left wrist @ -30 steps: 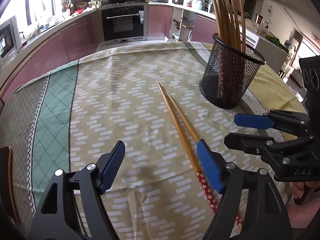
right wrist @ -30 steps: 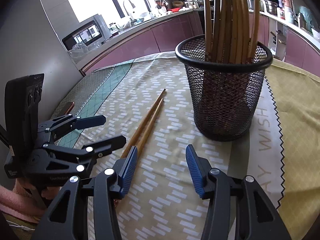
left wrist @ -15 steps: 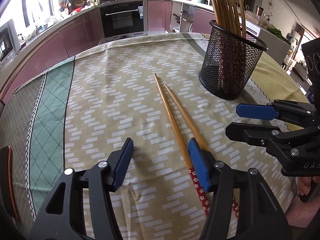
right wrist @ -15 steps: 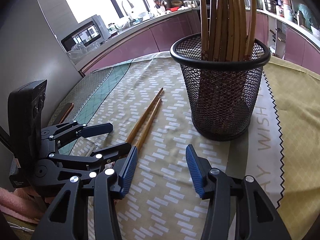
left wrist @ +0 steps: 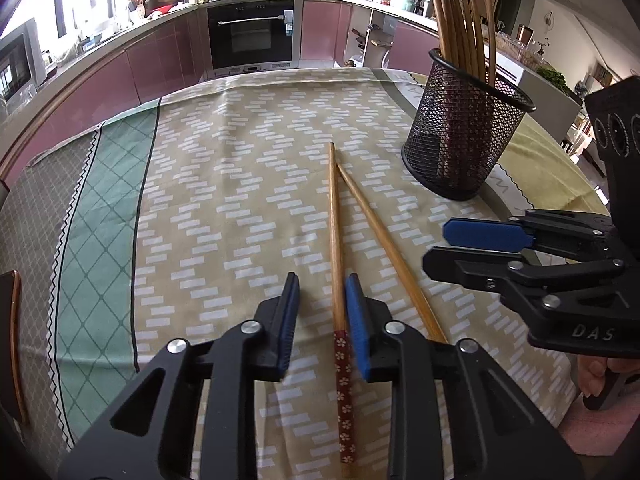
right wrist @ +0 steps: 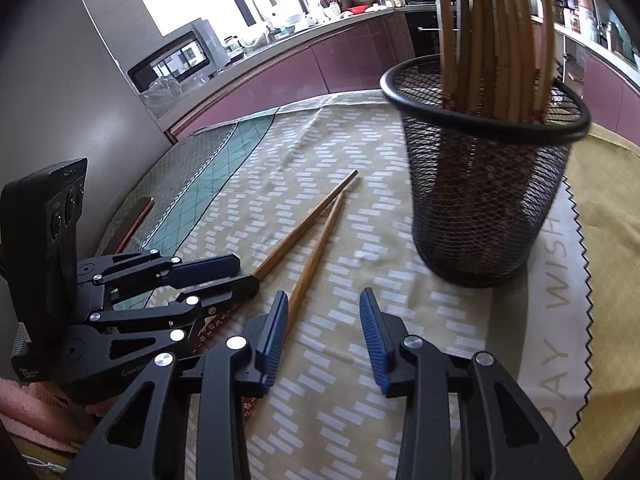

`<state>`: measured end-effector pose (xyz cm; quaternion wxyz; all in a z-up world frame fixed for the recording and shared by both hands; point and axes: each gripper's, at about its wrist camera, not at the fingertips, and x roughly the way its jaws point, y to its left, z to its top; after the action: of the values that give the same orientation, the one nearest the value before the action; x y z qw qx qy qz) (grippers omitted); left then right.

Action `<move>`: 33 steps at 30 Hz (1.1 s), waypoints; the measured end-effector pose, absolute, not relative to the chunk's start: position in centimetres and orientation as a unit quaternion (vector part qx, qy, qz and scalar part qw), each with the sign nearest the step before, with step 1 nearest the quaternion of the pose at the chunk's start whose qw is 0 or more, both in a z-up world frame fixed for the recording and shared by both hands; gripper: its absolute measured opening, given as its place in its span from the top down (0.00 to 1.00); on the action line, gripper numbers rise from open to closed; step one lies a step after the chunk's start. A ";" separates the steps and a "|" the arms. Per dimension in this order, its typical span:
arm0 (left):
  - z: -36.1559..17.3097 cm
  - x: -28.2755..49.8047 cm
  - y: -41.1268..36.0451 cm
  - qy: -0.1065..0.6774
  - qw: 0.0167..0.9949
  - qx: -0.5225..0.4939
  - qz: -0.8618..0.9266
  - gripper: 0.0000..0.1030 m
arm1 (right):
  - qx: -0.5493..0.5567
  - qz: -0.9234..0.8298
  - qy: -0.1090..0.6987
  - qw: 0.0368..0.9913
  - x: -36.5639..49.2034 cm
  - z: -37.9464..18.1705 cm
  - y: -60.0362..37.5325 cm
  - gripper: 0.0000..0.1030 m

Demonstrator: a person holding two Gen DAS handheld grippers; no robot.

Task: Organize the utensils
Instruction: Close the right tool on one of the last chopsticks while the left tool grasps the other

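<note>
Two wooden chopsticks lie in a narrow V on the tablecloth. The left chopstick (left wrist: pixel 335 240) (right wrist: pixel 308 220), with a red flowered end, runs between the pads of my left gripper (left wrist: pixel 322 312) (right wrist: pixel 246 272). Those jaws are closing: the right pad is against the stick, the left pad still stands off. The other chopstick (left wrist: pixel 380 232) (right wrist: pixel 320 244) ends beside the left finger of my right gripper (right wrist: pixel 324 332) (left wrist: pixel 436 245), whose jaws are closing with only cloth between them. A black mesh cup (left wrist: pixel 460 148) (right wrist: pixel 480 208) stands upright beyond, holding several chopsticks (left wrist: pixel 460 20) (right wrist: pixel 496 20).
The patterned tablecloth (left wrist: pixel 240 160) covers a round table. A brown-edged flat object (left wrist: pixel 12 340) (right wrist: pixel 136 216) lies at the table's left rim. A hand (left wrist: pixel 596 372) holds the right gripper's handle. Kitchen counters and an oven stand behind the table.
The left jaws have narrowed around the flowered chopstick, which has swung so the pair forms a V. The right jaws have narrowed a little. Both hands stayed nearly in place.
</note>
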<state>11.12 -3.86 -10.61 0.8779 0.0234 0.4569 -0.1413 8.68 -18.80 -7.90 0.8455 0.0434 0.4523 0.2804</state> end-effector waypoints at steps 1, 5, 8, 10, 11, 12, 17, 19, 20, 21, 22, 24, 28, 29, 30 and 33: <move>-10.6 11.0 -3.8 0.457 0.878 0.022 -0.141 0.79 | 0.043 0.281 0.454 0.844 8.7 -7.9 -18.6 0.69; -10.6 10.5 -3.8 0.460 0.875 0.013 -0.148 0.83 | 0.033 0.288 0.457 0.841 8.9 -8.0 -17.4 0.73; -10.7 10.3 -3.9 0.461 0.874 0.013 -0.150 0.83 | 0.012 0.285 0.458 0.842 8.8 -8.2 -16.7 0.76; -10.7 10.0 -4.2 0.461 0.873 0.015 -0.155 0.83 | 0.003 0.285 0.457 0.842 8.8 -8.1 -16.6 0.79; -10.6 9.8 -4.3 0.461 0.873 0.016 -0.159 0.83 | 0.002 0.284 0.459 0.842 8.8 -8.1 -16.7 0.81; -10.7 9.7 -4.4 0.461 0.872 0.017 -0.161 0.83 | 0.001 0.283 0.459 0.842 8.9 -8.1 -16.8 0.82; -10.6 9.1 -5.0 0.464 0.868 0.017 -0.178 0.83 | -0.006 0.270 0.463 0.845 8.9 -8.0 -17.7 0.85; -10.6 8.8 -5.2 0.466 0.864 0.014 -0.188 0.83 | -0.008 0.266 0.464 0.845 8.9 -8.0 -18.1 0.85; -10.6 8.7 -5.3 0.467 0.863 0.014 -0.193 0.83 | -0.007 0.265 0.465 0.845 8.9 -8.0 -18.2 0.85; -10.6 8.5 -5.4 0.468 0.861 0.012 -0.198 0.83 | -0.007 0.264 0.465 0.845 9.0 -8.0 -18.3 0.85; -10.6 8.5 -5.5 0.468 0.859 0.010 -0.204 0.83 | -0.008 0.263 0.464 0.846 9.0 -8.0 -18.3 0.85; -10.6 8.4 -5.5 0.469 0.857 0.008 -0.214 0.82 | -0.005 0.264 0.466 0.844 9.3 -8.2 -18.4 0.85; -10.2 8.8 -5.3 0.462 0.861 0.006 -0.214 0.79 | 0.001 0.263 0.466 0.845 9.6 -8.2 -18.5 0.84; -10.2 9.0 -5.1 0.461 0.862 0.005 -0.210 0.79 | 0.001 0.263 0.466 0.845 9.7 -8.2 -18.5 0.84; -10.1 9.5 -4.9 0.460 0.864 0.006 -0.204 0.79 | 0.003 0.262 0.465 0.846 9.8 -8.3 -18.5 0.84; -9.9 10.5 -4.8 0.457 0.868 0.013 -0.195 0.75 | 0.008 0.259 0.464 0.847 10.2 -8.3 -18.4 0.84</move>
<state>10.47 -4.82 -9.94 0.8676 0.0131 0.4571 -0.1955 10.20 -18.36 -8.27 0.8472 0.0077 0.4636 0.2593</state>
